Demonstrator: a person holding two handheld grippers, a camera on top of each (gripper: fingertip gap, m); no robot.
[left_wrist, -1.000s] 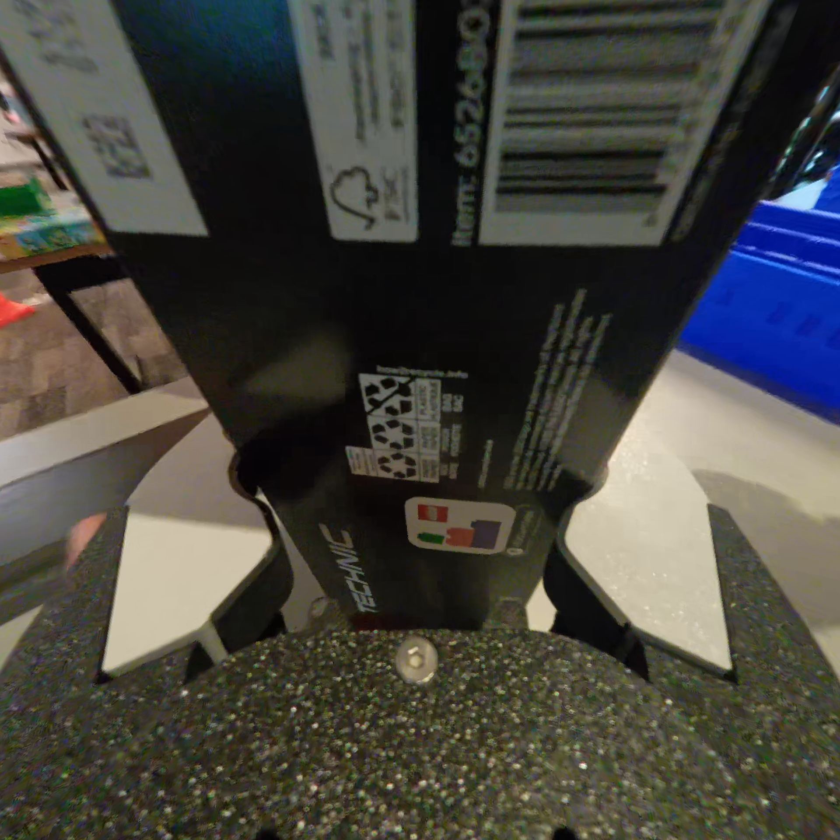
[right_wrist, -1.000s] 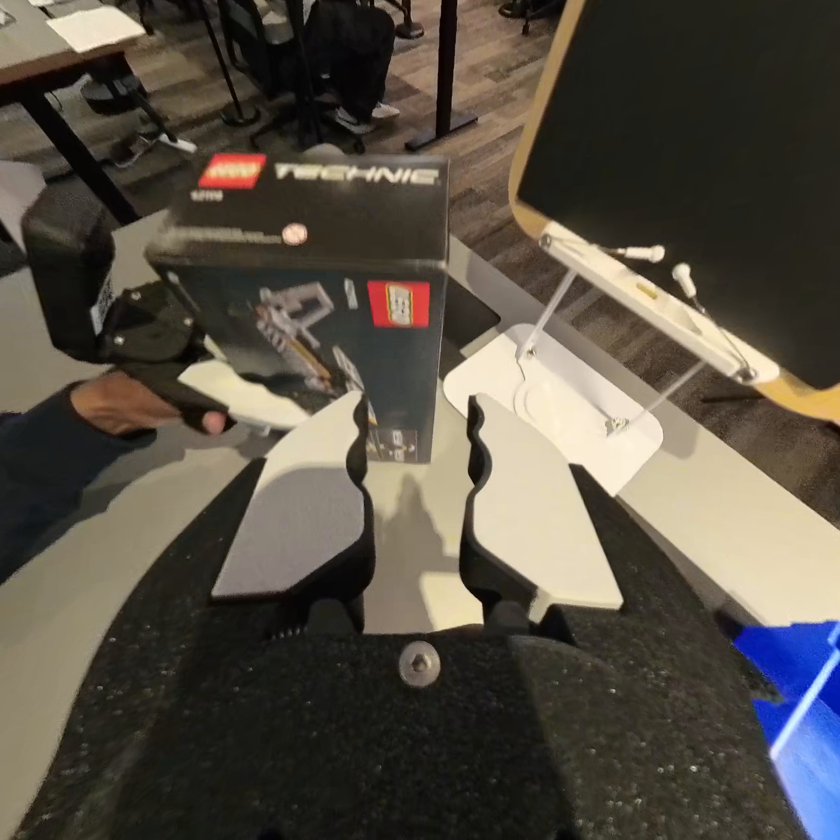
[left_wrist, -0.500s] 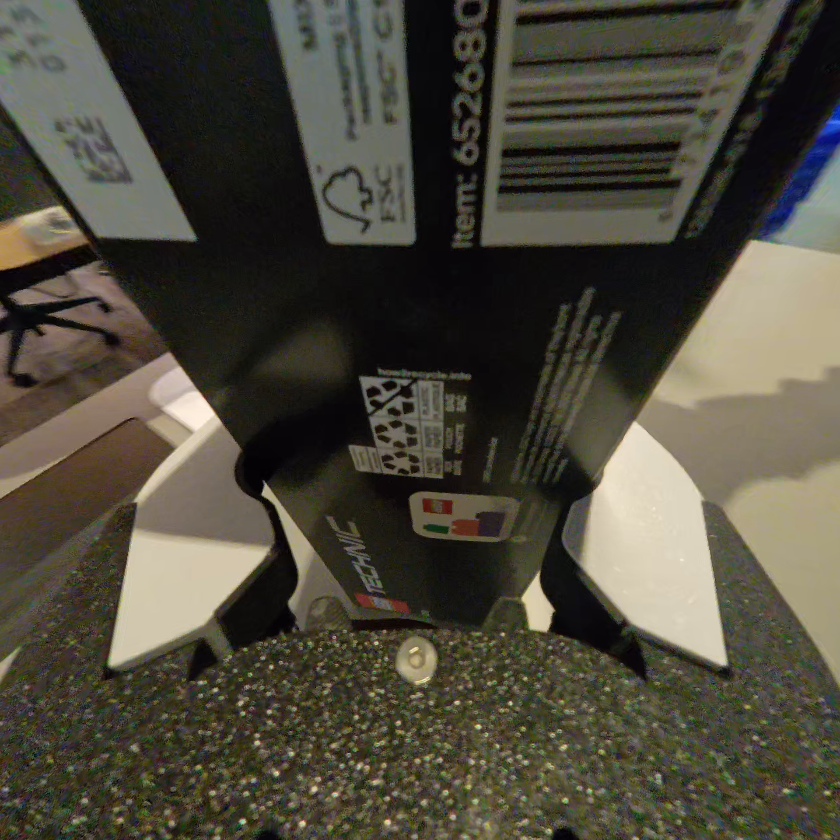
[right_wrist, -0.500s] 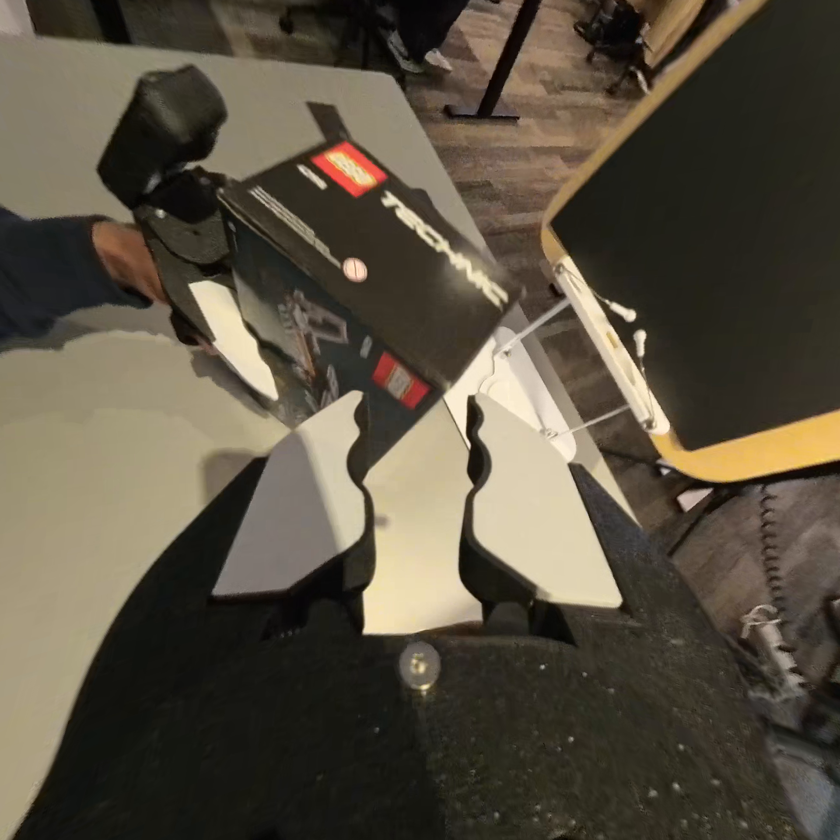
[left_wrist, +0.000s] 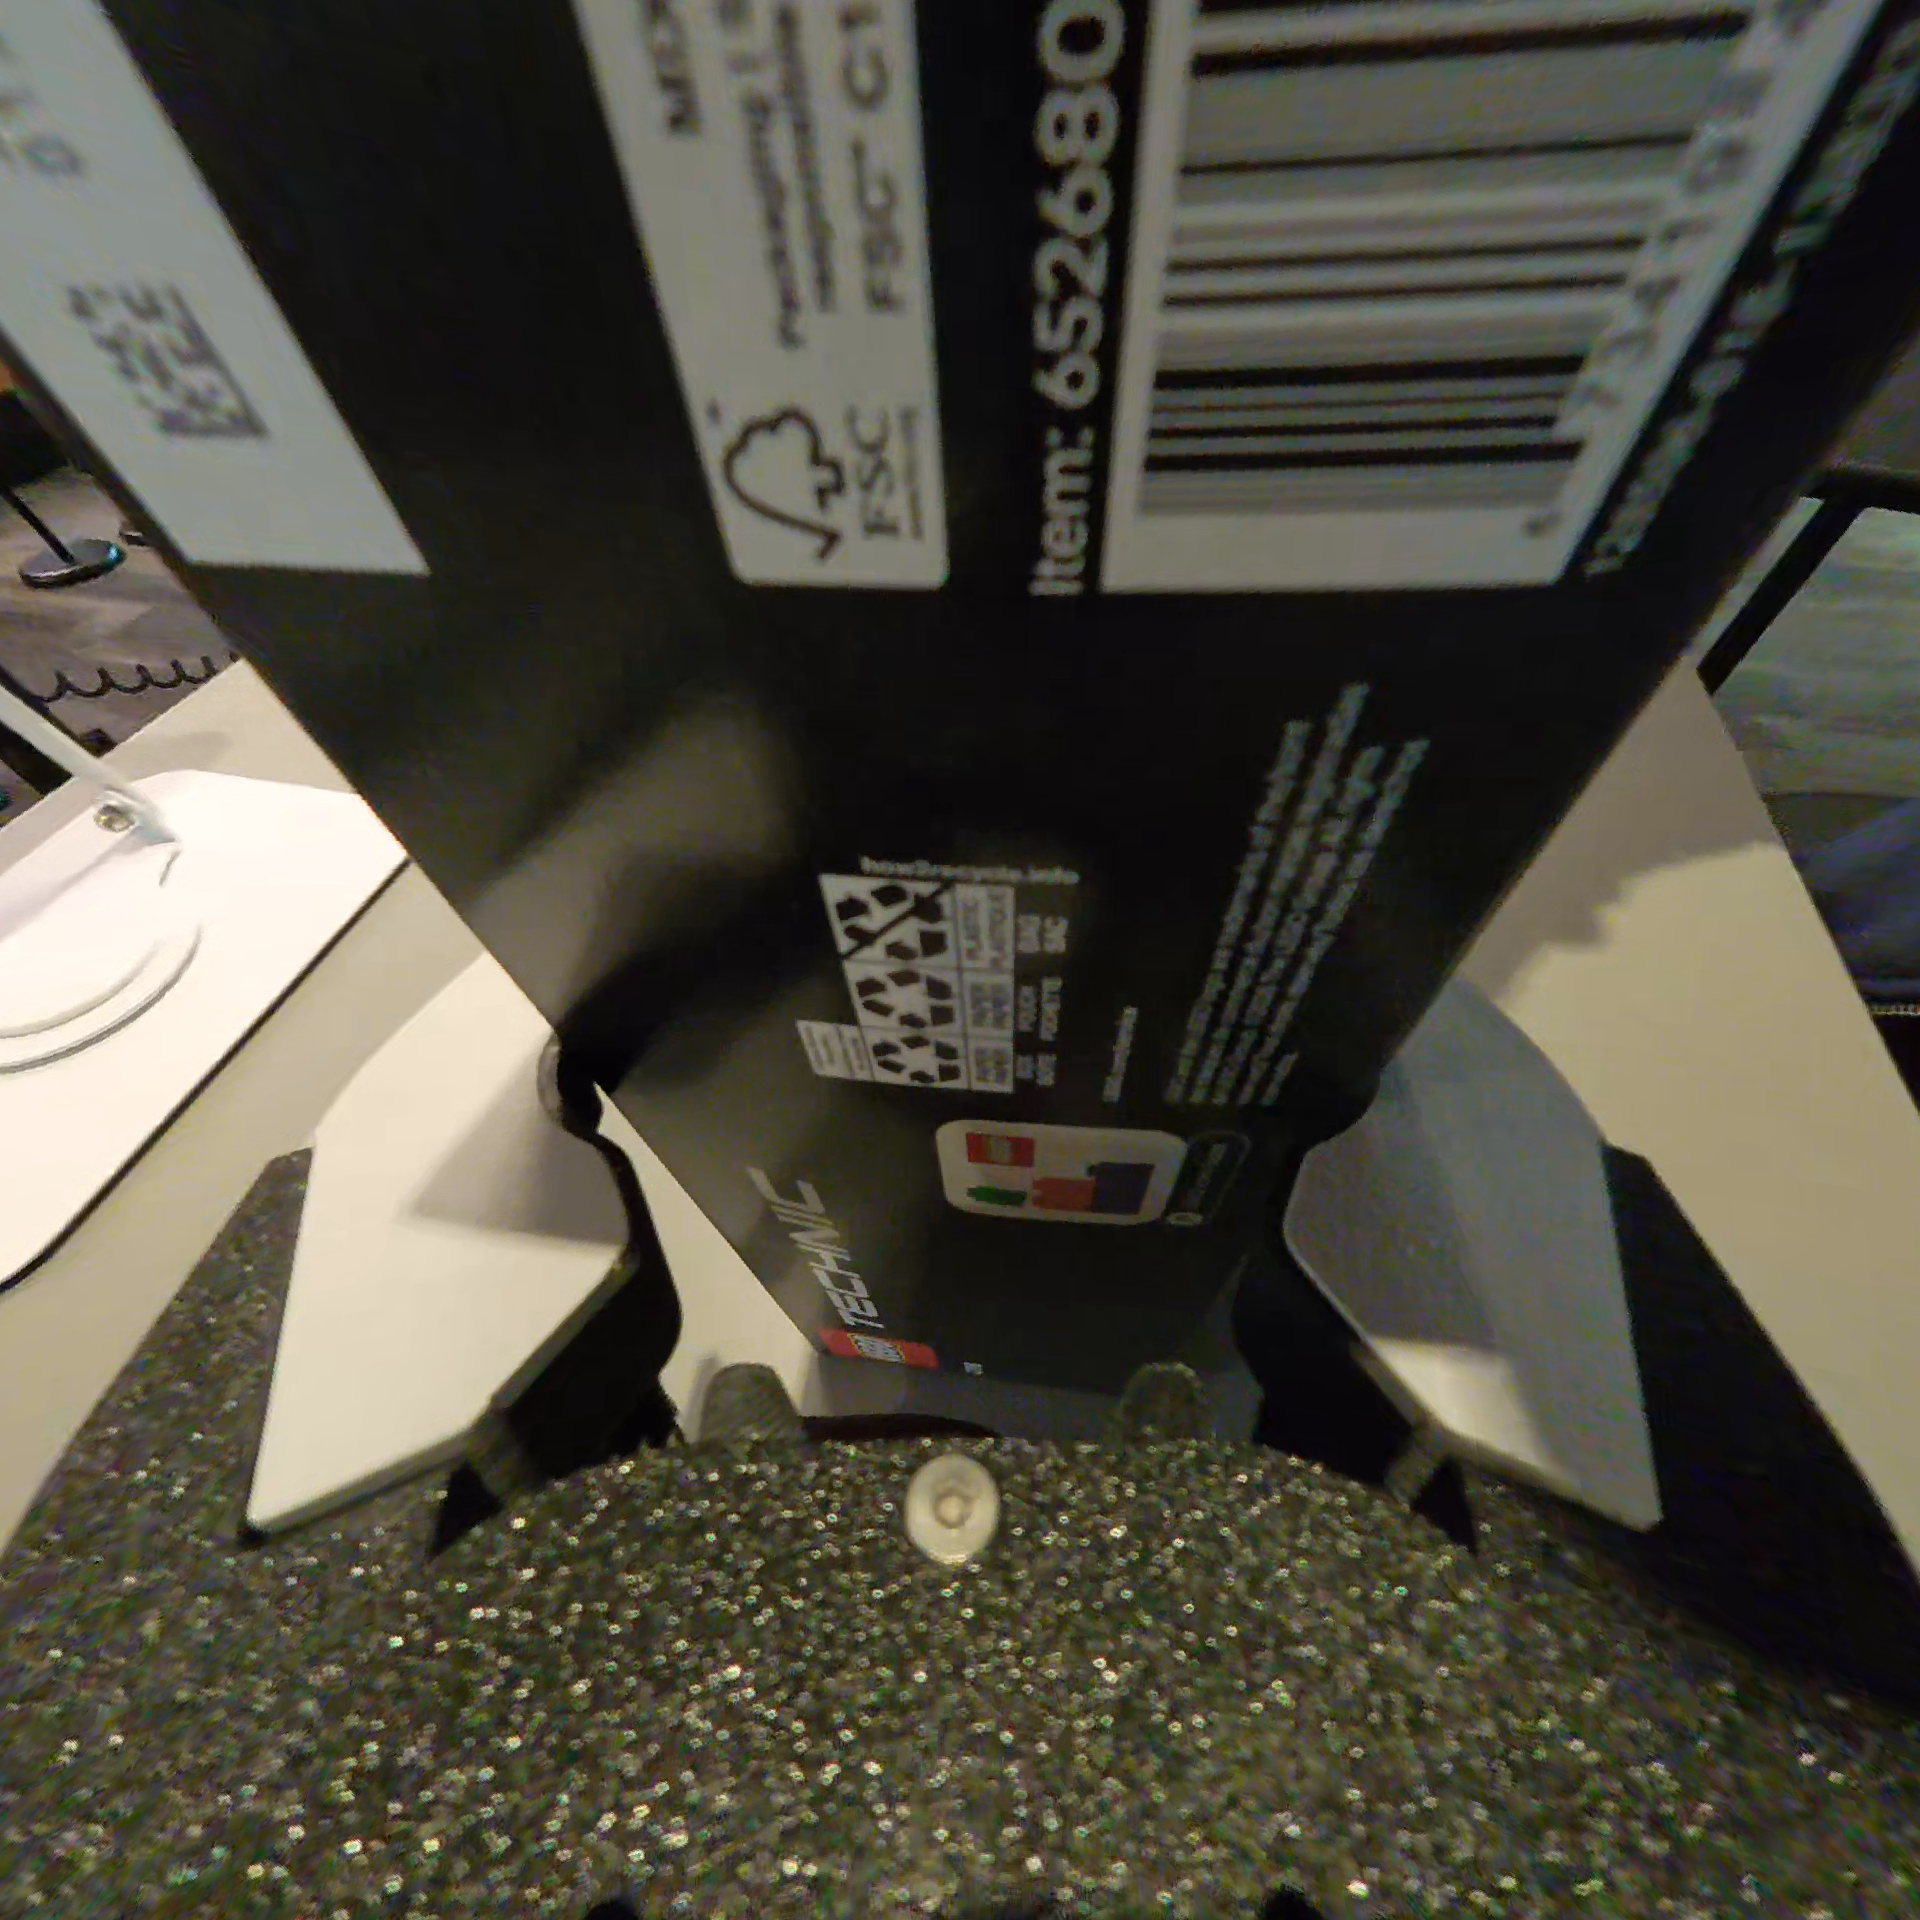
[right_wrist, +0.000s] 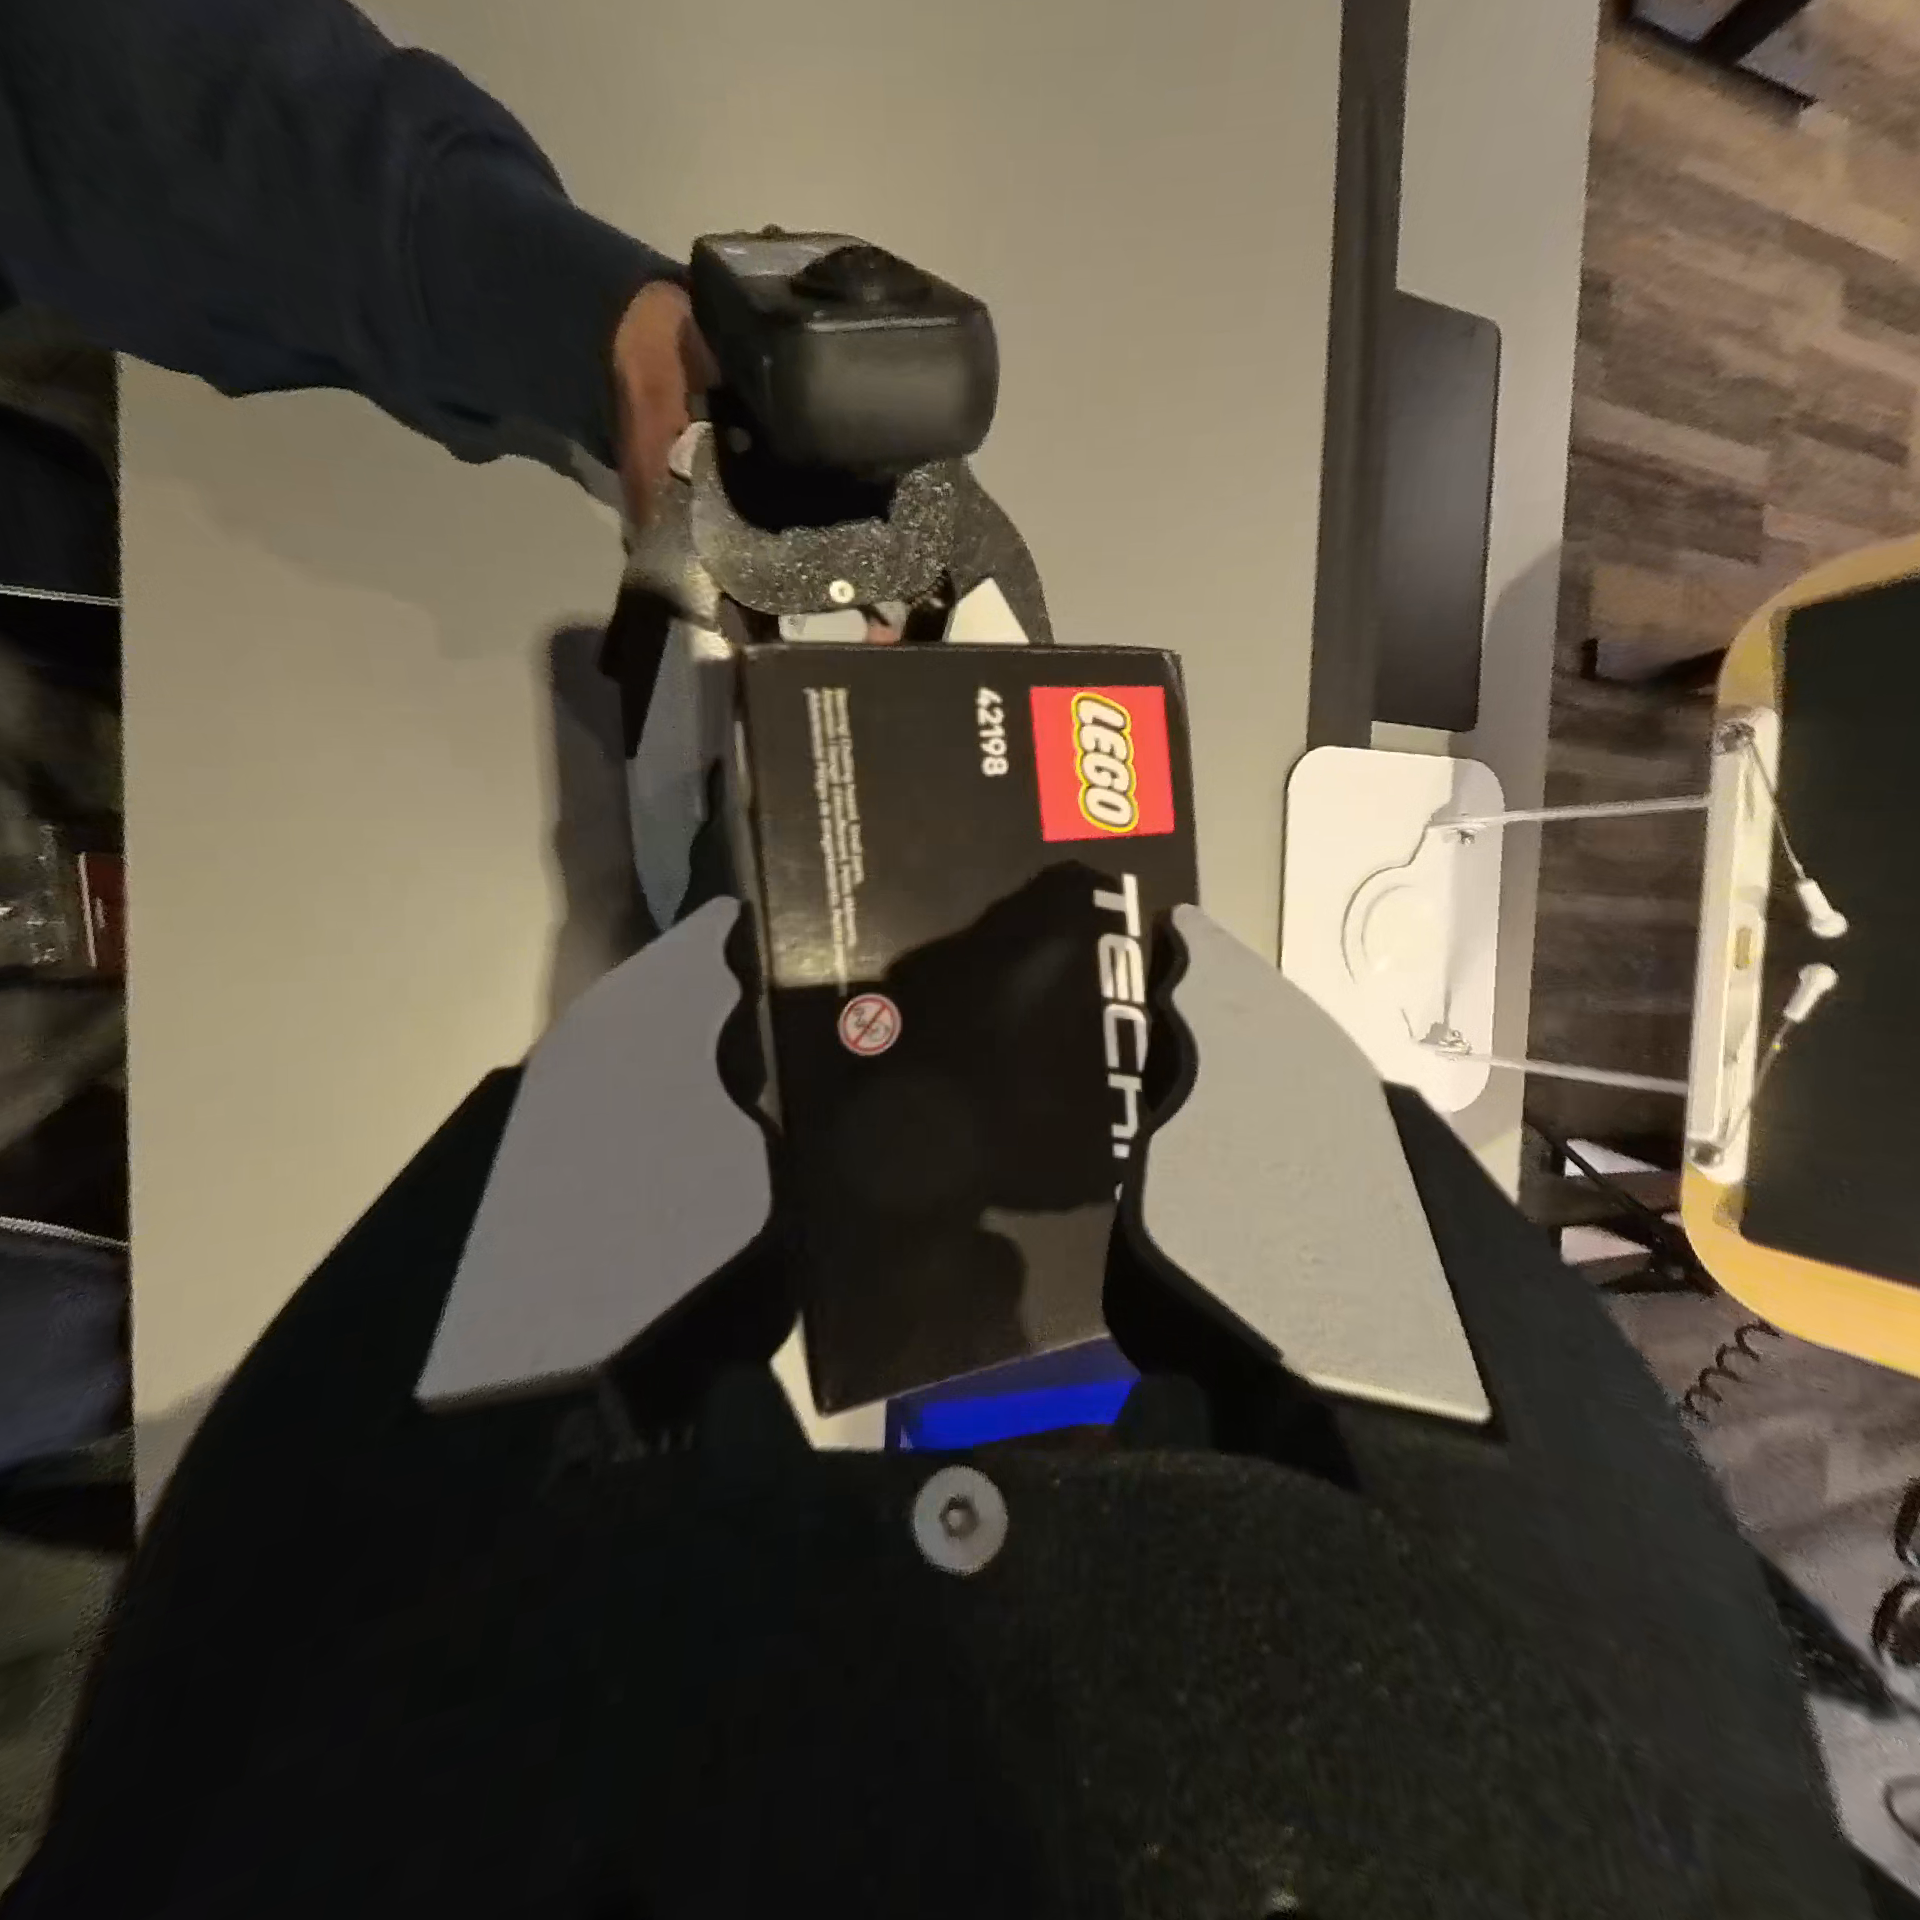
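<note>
A black cardboard toy box (right_wrist: 935, 935) with a red logo square is held level in the air between both grippers. My left gripper (left_wrist: 971, 1086) is shut on one end of the box (left_wrist: 935, 520), whose side with white labels and a barcode fills the left wrist view. In the right wrist view the left gripper (right_wrist: 831, 613) shows at the far end, held by a hand in a dark sleeve. My right gripper (right_wrist: 956, 930) has its jaws spread around the near end, with both pads touching the box's sides.
A grey table (right_wrist: 364, 727) lies below. A white stand base (right_wrist: 1392, 925) at its right edge carries a dark board with a wood rim (right_wrist: 1849, 935); the base also shows in the left wrist view (left_wrist: 156, 935). A blue bin (right_wrist: 1008, 1403) shows under the box. Wood floor lies to the right. Some 15 centimetres of space lies between my two pairs of fingers.
The left gripper swung the box from upright to level, pointing it at the right gripper. The right gripper's jaws opened wider and came around the box's near end.
</note>
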